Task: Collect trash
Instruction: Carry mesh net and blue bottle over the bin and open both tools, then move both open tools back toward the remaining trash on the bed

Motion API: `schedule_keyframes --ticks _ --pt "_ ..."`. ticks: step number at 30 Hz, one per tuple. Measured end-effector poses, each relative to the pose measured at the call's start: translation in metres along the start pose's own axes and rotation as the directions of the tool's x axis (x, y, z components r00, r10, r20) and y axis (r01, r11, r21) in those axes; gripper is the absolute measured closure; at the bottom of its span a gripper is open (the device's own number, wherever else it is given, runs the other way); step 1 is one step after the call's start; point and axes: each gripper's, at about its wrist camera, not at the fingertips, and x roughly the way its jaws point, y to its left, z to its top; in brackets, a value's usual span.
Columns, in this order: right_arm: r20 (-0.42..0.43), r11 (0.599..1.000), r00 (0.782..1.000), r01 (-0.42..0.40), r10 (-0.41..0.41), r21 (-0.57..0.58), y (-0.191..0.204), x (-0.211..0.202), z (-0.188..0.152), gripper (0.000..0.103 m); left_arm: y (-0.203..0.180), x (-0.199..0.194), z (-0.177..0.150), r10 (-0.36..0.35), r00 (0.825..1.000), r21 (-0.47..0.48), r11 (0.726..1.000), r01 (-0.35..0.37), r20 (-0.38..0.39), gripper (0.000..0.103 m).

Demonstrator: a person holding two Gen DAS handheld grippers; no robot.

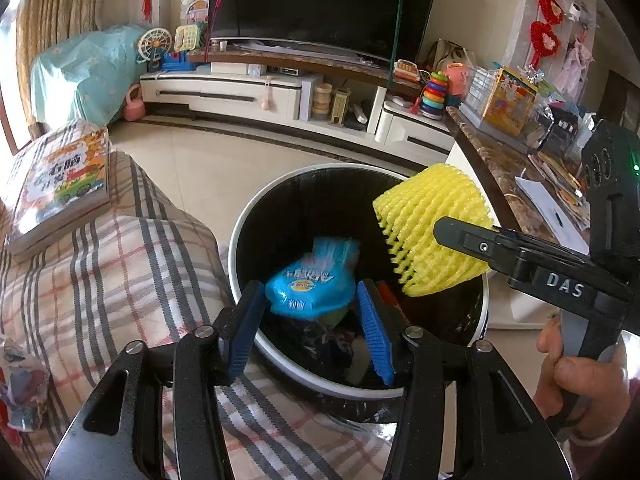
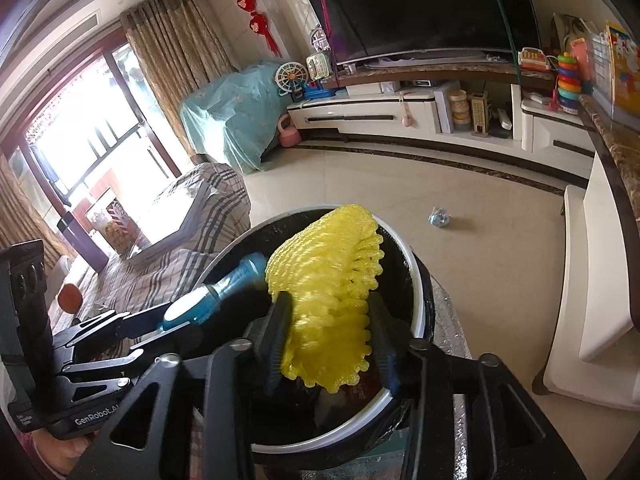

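Note:
A round trash bin point(image 1: 240, 236) with a white rim and black liner stands beside the sofa. My left gripper point(image 1: 310, 312) is open above the bin; a blue wrapper point(image 1: 316, 284), motion-blurred, lies between its blue pads over the bin, and I cannot tell if it touches them. My right gripper point(image 2: 330, 340) is shut on a yellow foam fruit net point(image 2: 328, 280) and holds it over the bin point(image 2: 416, 280). The net point(image 1: 432, 232) and right gripper also show in the left wrist view, at the bin's right side. The blue wrapper point(image 2: 224, 292) shows blurred in the right wrist view.
A plaid-covered sofa point(image 1: 120, 264) with a book point(image 1: 60, 188) lies left of the bin. A marble-topped counter point(image 1: 500, 168) with clutter stands on the right. A crumpled blue wrapper point(image 2: 439, 217) lies on the tile floor beyond the bin. A TV cabinet point(image 1: 248, 92) lines the far wall.

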Motion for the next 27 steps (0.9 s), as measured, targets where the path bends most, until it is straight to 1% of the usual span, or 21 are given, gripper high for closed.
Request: schedule_keyframes --ticks 1,3,8,11,12,14,18,24,27 --pt "0.003 1.000 1.000 -0.002 0.002 0.003 0.000 -0.001 0.000 0.048 0.000 -0.001 0.000 0.000 1.000 -0.003 1.000 0.000 0.004 0.047" --pt "0.014 1.000 1.000 -0.005 0.005 0.010 -0.001 -0.004 0.001 0.041 0.001 -0.006 -0.002 0.008 1.000 -0.004 1.000 -0.008 0.020 0.044" --pt "0.038 1.000 0.999 -0.012 0.011 0.027 0.000 -0.012 -0.001 0.027 0.007 -0.016 -0.012 0.007 0.999 -0.024 1.000 -0.006 0.031 0.043" --pt "0.046 0.999 0.999 -0.025 0.023 0.036 0.005 -0.017 -0.006 0.021 0.012 -0.025 -0.021 0.013 0.999 -0.043 0.999 -0.012 0.034 0.039" --pt "0.047 0.999 0.999 -0.030 0.028 0.038 0.007 -0.018 -0.007 0.017 0.014 -0.028 -0.025 0.016 0.999 -0.049 0.999 -0.014 0.036 0.039" --pt "0.041 0.997 0.998 -0.050 0.047 0.052 0.011 -0.020 -0.012 0.012 0.019 -0.035 -0.033 0.025 0.999 -0.063 0.998 -0.022 0.040 0.037" --pt "0.027 0.993 0.996 -0.087 0.085 0.079 0.020 -0.024 -0.024 0.011 0.026 -0.050 -0.050 0.037 0.998 -0.091 0.995 -0.033 0.052 0.032" --pt "0.030 0.991 0.993 -0.116 0.114 0.065 0.043 -0.037 -0.044 0.011 0.044 -0.074 -0.075 0.079 0.995 -0.123 0.990 -0.070 0.068 0.027" --pt "0.027 0.991 0.992 -0.123 0.121 0.046 0.056 -0.041 -0.053 0.011 0.057 -0.084 -0.087 0.088 0.994 -0.160 0.984 -0.076 0.069 0.026"
